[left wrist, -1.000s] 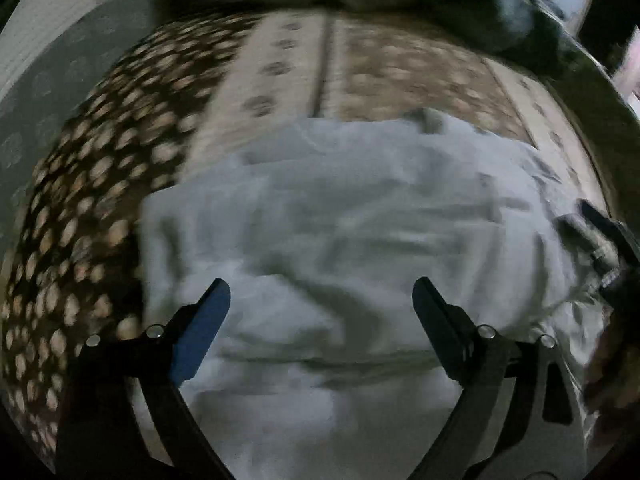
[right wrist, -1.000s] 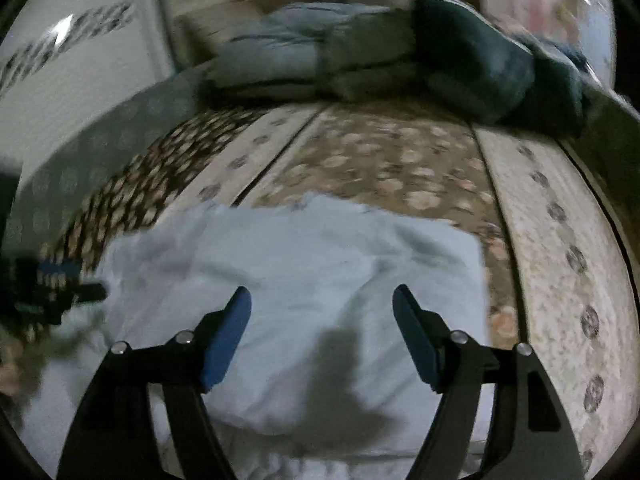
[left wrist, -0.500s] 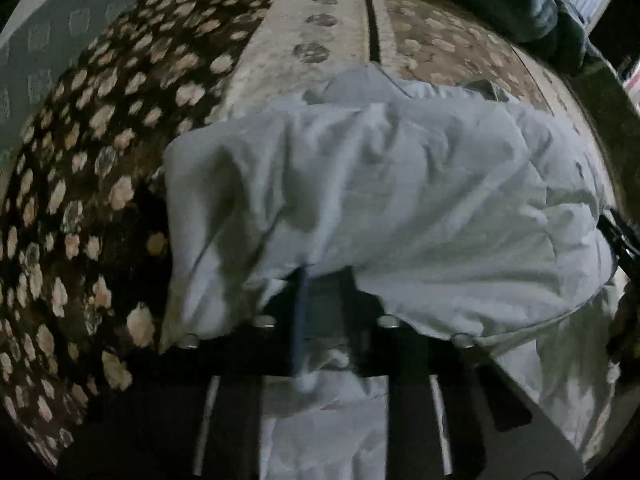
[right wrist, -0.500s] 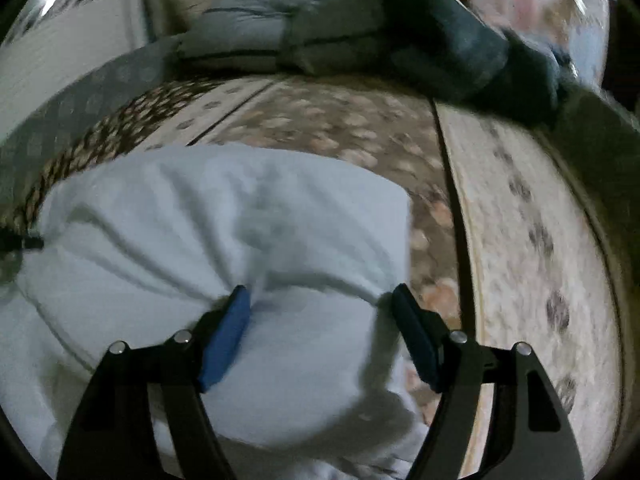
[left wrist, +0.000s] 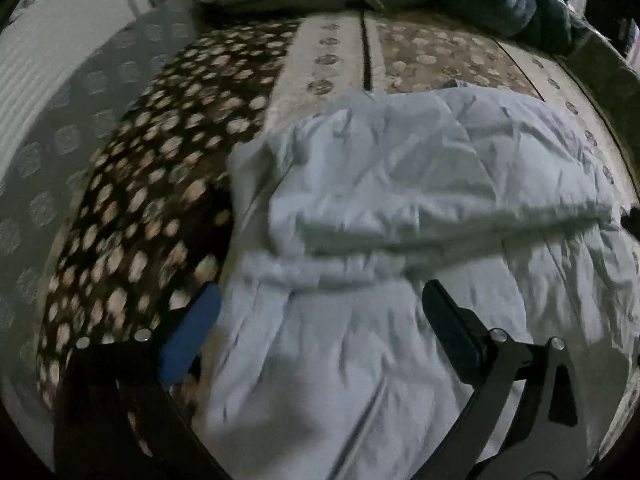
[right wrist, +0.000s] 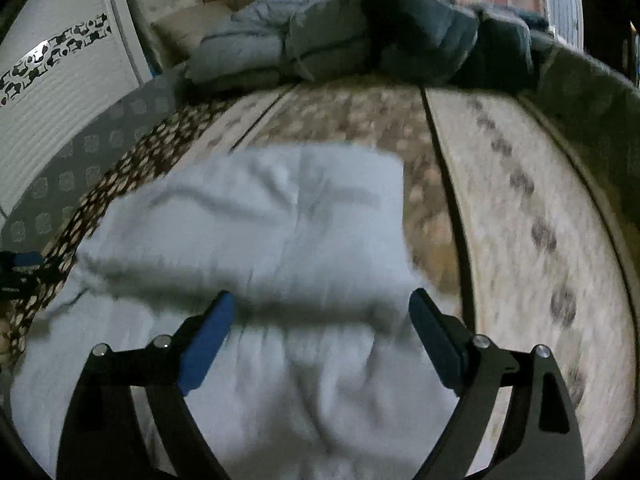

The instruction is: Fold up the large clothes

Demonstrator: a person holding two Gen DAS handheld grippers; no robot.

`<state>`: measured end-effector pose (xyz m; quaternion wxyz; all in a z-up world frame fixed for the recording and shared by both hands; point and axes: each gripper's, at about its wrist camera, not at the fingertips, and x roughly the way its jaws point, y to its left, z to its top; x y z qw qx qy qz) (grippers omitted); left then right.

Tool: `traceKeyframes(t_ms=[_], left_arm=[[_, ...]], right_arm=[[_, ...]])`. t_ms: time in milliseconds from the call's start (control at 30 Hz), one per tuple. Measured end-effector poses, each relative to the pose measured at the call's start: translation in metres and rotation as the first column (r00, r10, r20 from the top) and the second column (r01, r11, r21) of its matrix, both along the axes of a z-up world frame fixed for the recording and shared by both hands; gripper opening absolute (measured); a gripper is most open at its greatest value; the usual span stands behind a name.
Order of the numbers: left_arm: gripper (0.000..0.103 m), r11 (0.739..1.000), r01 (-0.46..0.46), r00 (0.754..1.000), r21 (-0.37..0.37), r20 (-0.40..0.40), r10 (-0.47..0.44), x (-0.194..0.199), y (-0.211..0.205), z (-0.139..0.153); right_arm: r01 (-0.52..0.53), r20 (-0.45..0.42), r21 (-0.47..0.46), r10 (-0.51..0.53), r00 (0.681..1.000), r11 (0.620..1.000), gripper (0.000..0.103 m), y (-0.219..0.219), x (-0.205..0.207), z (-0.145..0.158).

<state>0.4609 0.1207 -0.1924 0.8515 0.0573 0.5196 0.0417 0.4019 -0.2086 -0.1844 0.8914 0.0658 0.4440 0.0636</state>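
Centrally, one pale garment [left wrist: 400, 208] lies spread on the bed [left wrist: 328, 56], its far part doubled back over the near part so that a soft folded ridge crosses it from side to side. Left claw [left wrist: 320, 320]: fingers spread wide, holding nothing, poised over the near layer just short of the ridge; its blue pad [left wrist: 192, 340] sits over the garment's left edge, where white cloth meets the dark spotted bedcover [left wrist: 132, 208]. Right claw [right wrist: 322, 324]: likewise spread wide and empty, over the same garment [right wrist: 260, 216], its two pads flanking the shadowed ridge. Motion blur in the right view leaves cloth contact undecided.

Surroundings: three patterned zones of bedcover show, namely a dark spotted band at left, a paler flowered centre [right wrist: 360, 120], and a pale strip with dark motifs at right [right wrist: 520, 208]. At the head of the bed lies a heap of folded bedding [right wrist: 320, 48], grey-blue at left and dark blue at right, well apart from the garment. A white ribbed panel [right wrist: 60, 92] stands beyond the bed's left side. Nothing lies between either claw and the cloth.
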Motion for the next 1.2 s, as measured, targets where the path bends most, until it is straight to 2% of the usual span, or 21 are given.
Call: traceKeyframes(t_ms=[100,233,367,567,667,767,900,1067,1200], left_arm=[[0.1,1.0,-0.013,1.0,-0.012,-0.011,0.013,-0.035,0.004,0.0],[0.1,0.998,-0.053,0.995,0.027,-0.084,0.055,-0.074,0.01,-0.009],[0.1,0.993,-0.105,0.983,0.061,-0.145,0.113,-0.087,0.003,-0.021],[0.1,0.985,-0.139,0.97,0.099,-0.188,0.156,-0.107,-0.001,-0.038],[0.1,0.981,-0.176,0.963,0.084,-0.19,0.19,-0.113,0.004,-0.042],[0.1,0.976,-0.184,0.957,0.117,-0.207,0.206,-0.119,0.005,-0.05],[0.1,0.973,-0.162,0.957,0.167,-0.214,0.196,-0.126,0.001,-0.052],[0.1,0.967,-0.195,0.95,0.164,-0.213,0.228,-0.134,0.005,-0.055],[0.1,0.96,-0.214,0.949,0.179,-0.193,0.248,-0.151,0.006,-0.058]], right_arm=[[-0.005,-0.019,-0.02,0.005,1.0,1.0,0.089,-0.002,-0.035,-0.012],[0.048,-0.001,-0.024,-0.048,0.999,0.999,0.089,-0.011,-0.074,-0.017],[0.078,-0.011,-0.018,-0.078,0.997,0.997,0.09,-0.014,-0.093,-0.021],[0.043,0.017,0.012,-0.043,0.999,0.999,0.09,-0.008,-0.113,-0.021],[0.046,0.018,0.02,-0.046,0.999,0.999,0.09,-0.01,-0.122,-0.027],[0.056,0.012,0.041,-0.057,0.998,0.998,0.09,-0.014,-0.129,-0.037],[0.032,0.031,0.006,-0.033,0.999,0.999,0.09,-0.01,-0.135,-0.043],[0.04,0.044,0.021,-0.041,0.998,0.999,0.09,-0.012,-0.14,-0.048],[0.029,0.055,-0.024,-0.027,0.998,0.999,0.091,-0.006,-0.147,-0.052]])
